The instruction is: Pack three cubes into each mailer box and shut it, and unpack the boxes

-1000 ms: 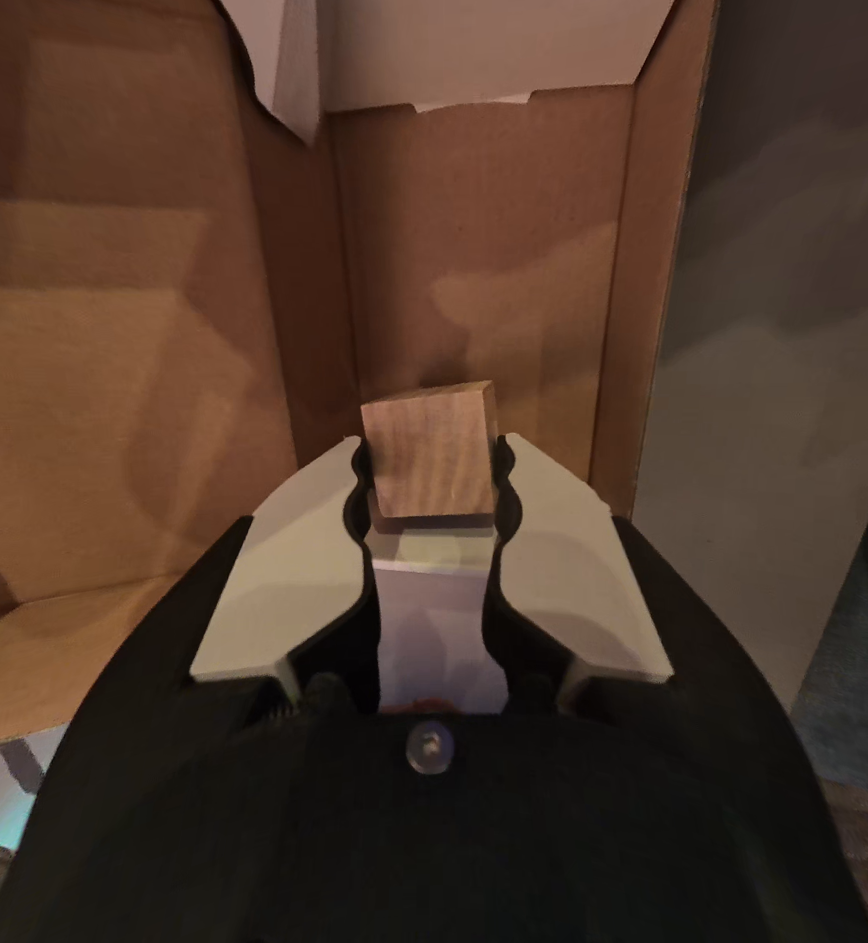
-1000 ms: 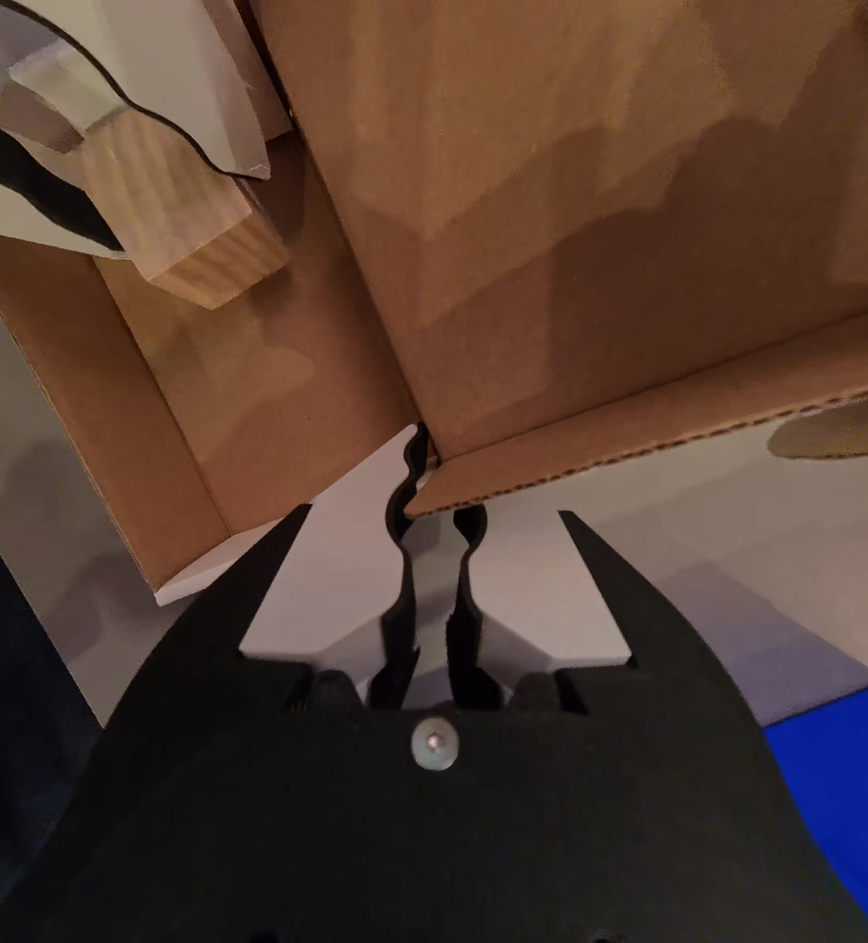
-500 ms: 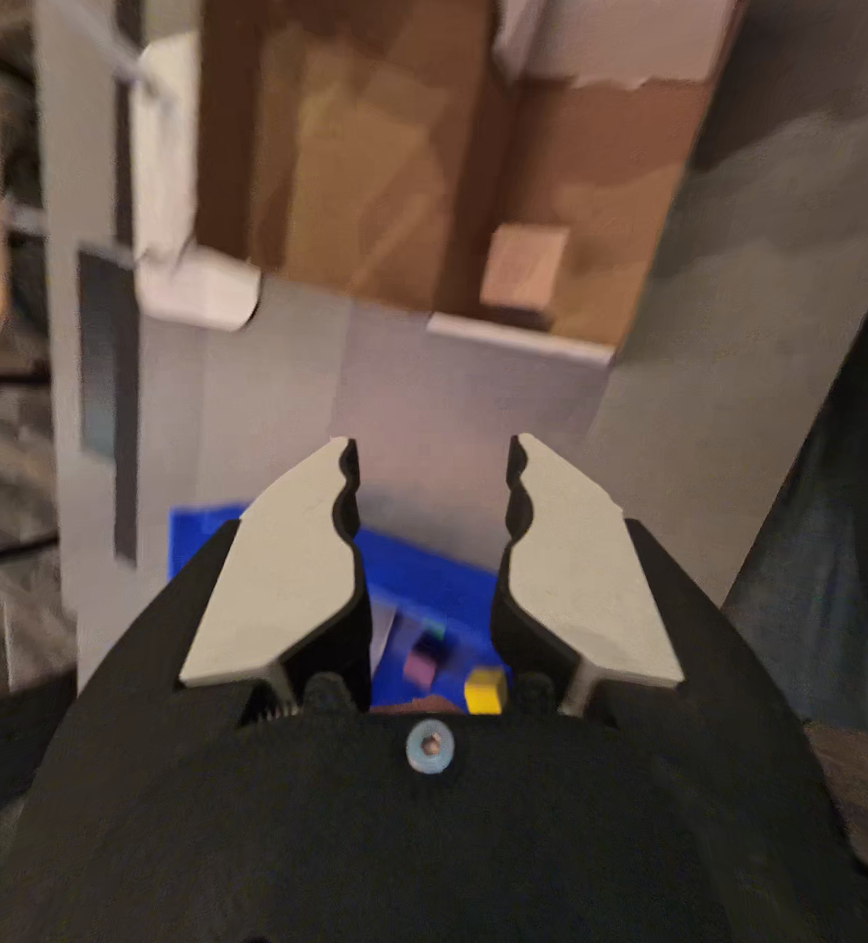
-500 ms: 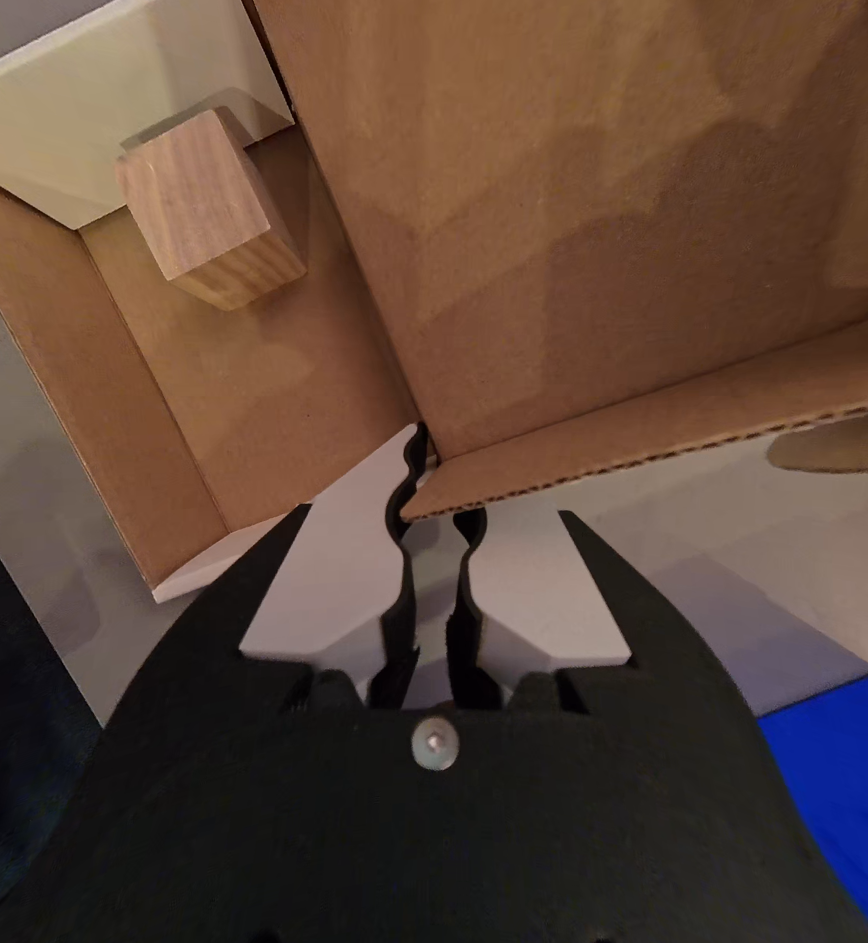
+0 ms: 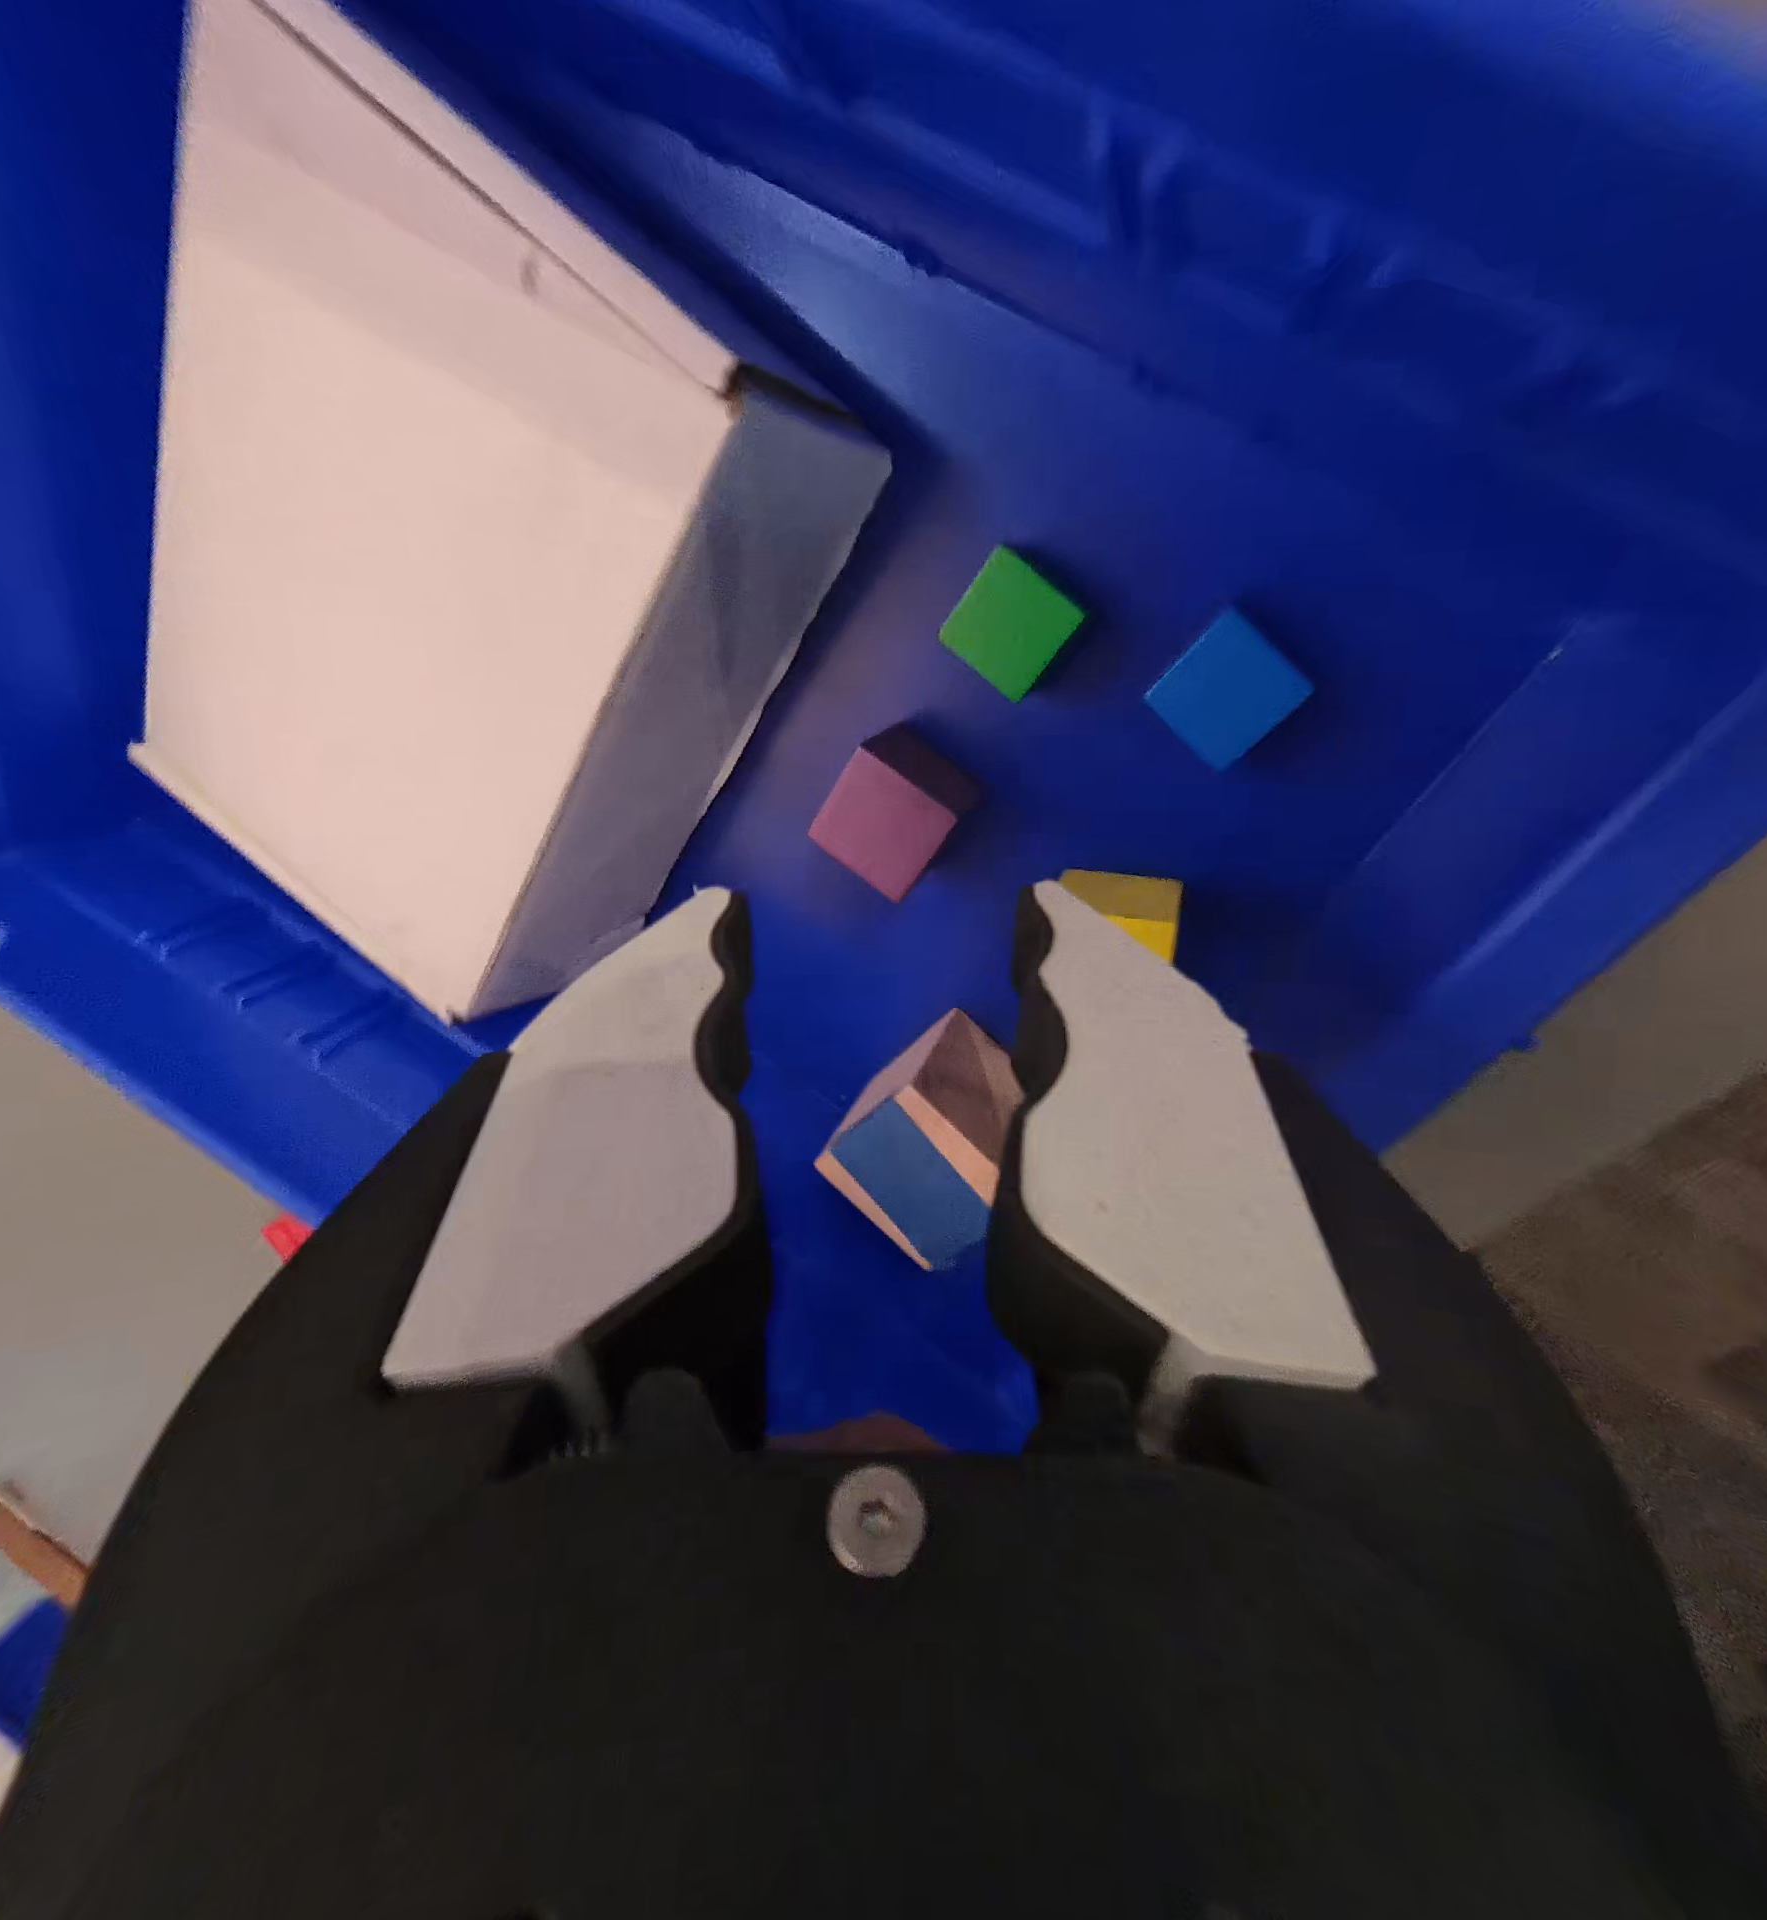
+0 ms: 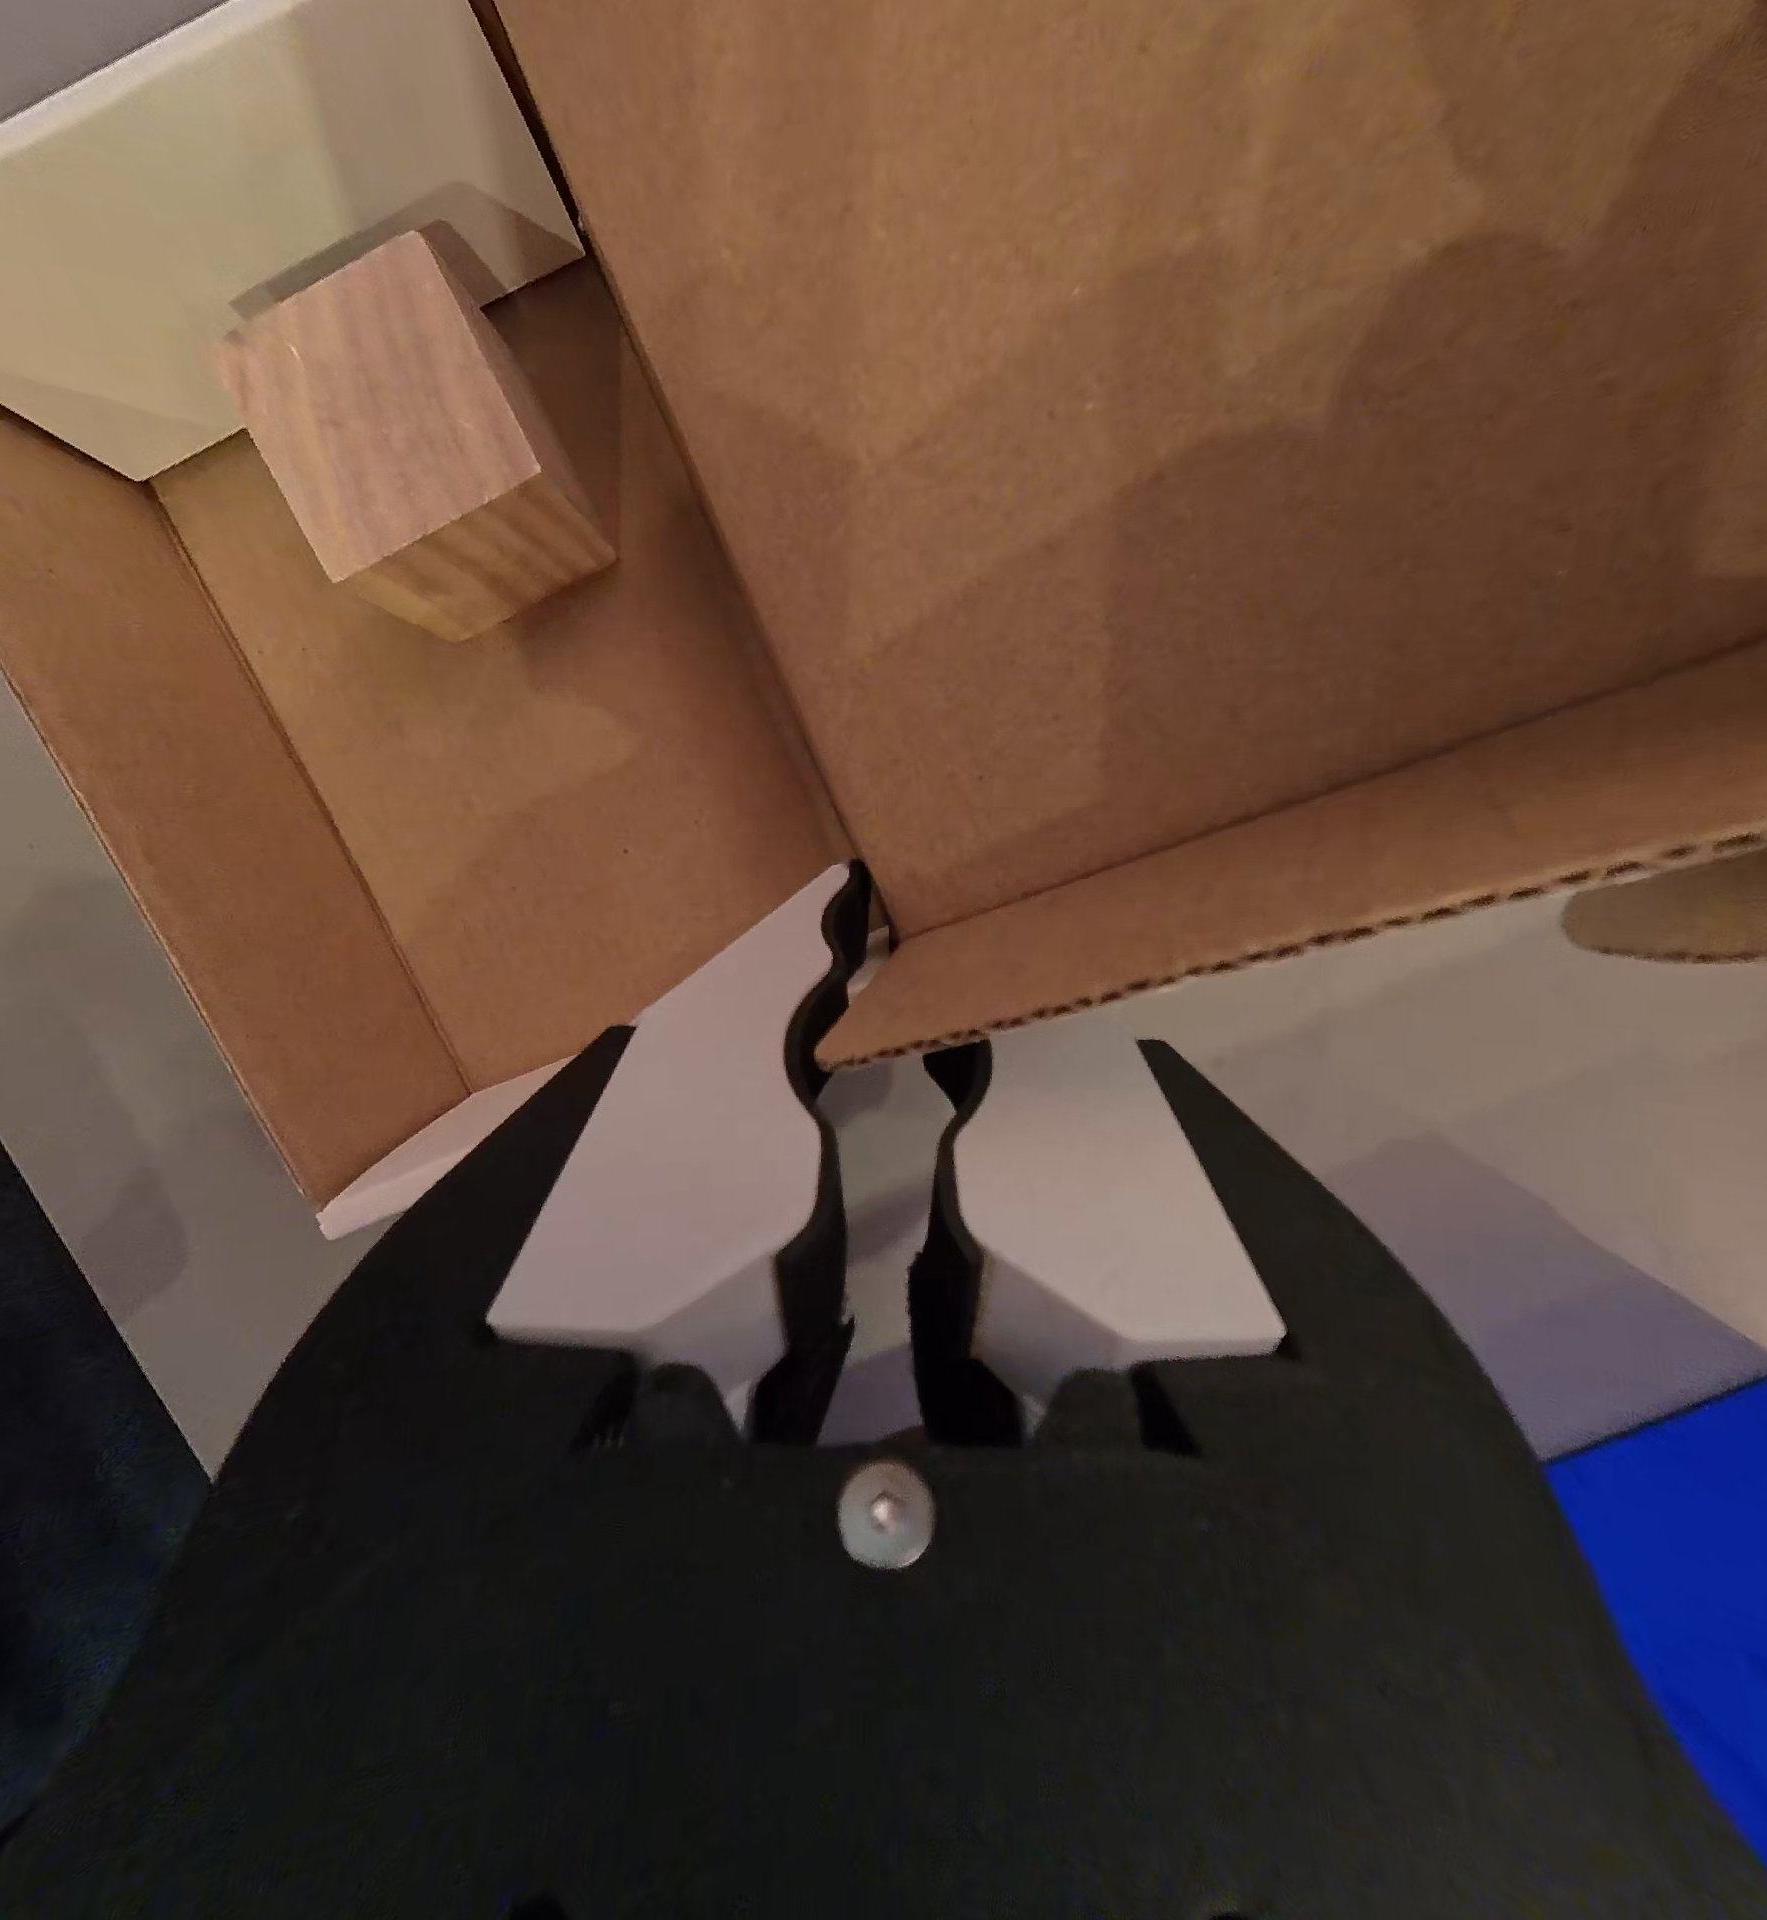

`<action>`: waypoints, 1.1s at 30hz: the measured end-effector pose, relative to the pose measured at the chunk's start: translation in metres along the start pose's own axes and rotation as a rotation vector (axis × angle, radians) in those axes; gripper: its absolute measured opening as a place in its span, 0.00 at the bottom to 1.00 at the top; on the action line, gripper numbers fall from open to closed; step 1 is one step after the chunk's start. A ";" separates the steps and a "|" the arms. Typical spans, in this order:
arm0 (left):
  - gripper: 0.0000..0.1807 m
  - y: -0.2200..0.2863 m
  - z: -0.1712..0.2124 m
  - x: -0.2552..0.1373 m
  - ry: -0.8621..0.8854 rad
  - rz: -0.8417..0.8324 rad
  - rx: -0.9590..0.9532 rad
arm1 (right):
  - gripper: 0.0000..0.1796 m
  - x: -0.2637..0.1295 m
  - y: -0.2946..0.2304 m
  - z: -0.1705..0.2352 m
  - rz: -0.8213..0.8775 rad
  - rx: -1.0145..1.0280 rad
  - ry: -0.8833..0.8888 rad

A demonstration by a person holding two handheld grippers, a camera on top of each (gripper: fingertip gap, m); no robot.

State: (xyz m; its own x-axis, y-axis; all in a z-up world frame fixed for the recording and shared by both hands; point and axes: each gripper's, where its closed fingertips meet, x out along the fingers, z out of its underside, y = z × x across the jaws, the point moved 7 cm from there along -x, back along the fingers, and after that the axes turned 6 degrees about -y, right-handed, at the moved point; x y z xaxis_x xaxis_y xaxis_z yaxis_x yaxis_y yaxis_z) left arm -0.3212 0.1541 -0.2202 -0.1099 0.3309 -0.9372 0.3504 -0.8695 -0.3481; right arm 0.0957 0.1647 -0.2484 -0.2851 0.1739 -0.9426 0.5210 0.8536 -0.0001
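A second ago the left gripper was pinching the plain wooden cube inside the open mailer box; now its jaws are spread and empty, and it has swung away to hang over the blue bin. The cube sits on the brown box floor, up and to the left of the right gripper, so I judge one of three is packed and the left is after the next.

The right gripper has not moved: its jaws are nearly together, pinching the corrugated edge of the box flap and holding the box open.

Between the left jaws lies a tilted cube with a blue face. Just past the right fingertip sits a yellow cube; farther ahead are a purple cube, a green cube and a blue cube. A closed white mailer box fills the bin ahead and left. Nothing blocks the tilted cube, though its tilt may make the pinch awkward.
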 end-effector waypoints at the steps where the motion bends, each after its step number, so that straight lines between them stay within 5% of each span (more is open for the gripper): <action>1: 0.27 -0.001 -0.001 0.006 0.001 0.003 0.046 | 0.03 0.000 0.000 0.000 -0.002 0.001 0.001; 11: 0.13 -0.010 -0.008 0.030 -0.054 0.132 0.203 | 0.03 0.000 0.000 0.000 -0.004 -0.005 0.006; 20: 0.30 -0.012 -0.008 0.037 -0.051 0.102 0.182 | 0.03 0.000 0.000 0.001 0.004 -0.011 0.006; 33: 0.20 -0.007 -0.010 0.047 -0.055 0.190 0.134 | 0.03 0.000 0.000 0.001 0.002 -0.009 0.007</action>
State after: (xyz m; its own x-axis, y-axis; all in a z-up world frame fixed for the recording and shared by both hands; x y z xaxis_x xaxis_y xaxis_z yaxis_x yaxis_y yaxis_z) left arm -0.3192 0.1795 -0.2620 -0.1058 0.1396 -0.9845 0.2438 -0.9562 -0.1618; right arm 0.0969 0.1639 -0.2486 -0.2900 0.1788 -0.9402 0.5142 0.8577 0.0045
